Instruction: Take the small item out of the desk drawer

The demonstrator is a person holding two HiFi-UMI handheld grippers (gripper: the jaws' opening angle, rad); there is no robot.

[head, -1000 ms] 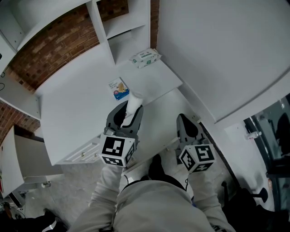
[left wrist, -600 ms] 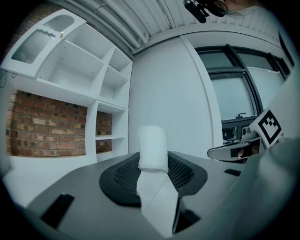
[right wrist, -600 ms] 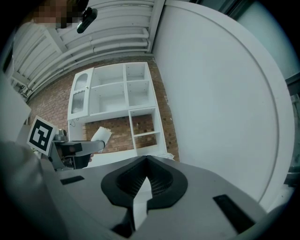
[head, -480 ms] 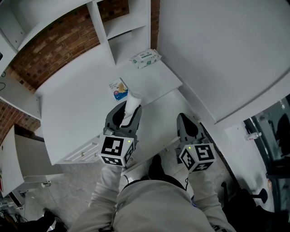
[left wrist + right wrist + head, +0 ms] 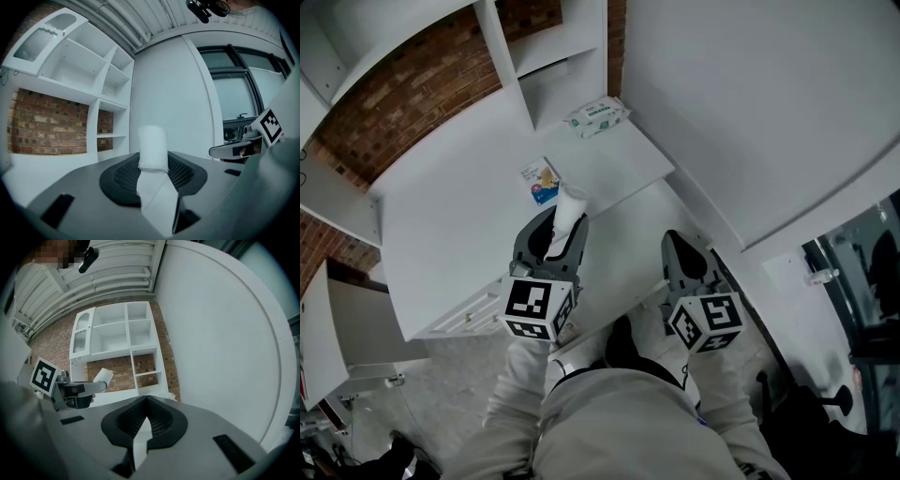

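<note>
Left gripper [image 5: 556, 232] is clamped on the white roll [image 5: 567, 208]. In the left gripper view the roll [image 5: 152, 146] is pinched by its lower part between the pads, with its top standing clear above the jaw tips. Right gripper [image 5: 682, 255] is closed tip to tip with nothing between the jaws.

The roll is out of the drawer and held over the front of the desk [image 5: 441, 234], near the small blue-and-white packet [image 5: 540, 181]. The drawer fronts [image 5: 467, 315] are seen at the desk's near edge. Whether one is open cannot be told.

Step in hand, as judged: the item is extracted, and a carry and set-down are left.
- The roll looks soft, so grip force should be held steady and not increased, or the roll gets crushed or slips sideways.
- The roll should be kept upright, with no sudden swing.
- Bare desk beside the packet should be picked as the drop spot, well clear of the wipes pack [image 5: 596, 116].
- The base should be brought into contact with the desk before the jaws are opened. The gripper should then be withdrawn straight back so the roll isn't tipped.

Writing: green print is seen on the wipes pack and blue print on the packet, both too small to be read. Only square marker patterns are seen on the gripper cubes.
</note>
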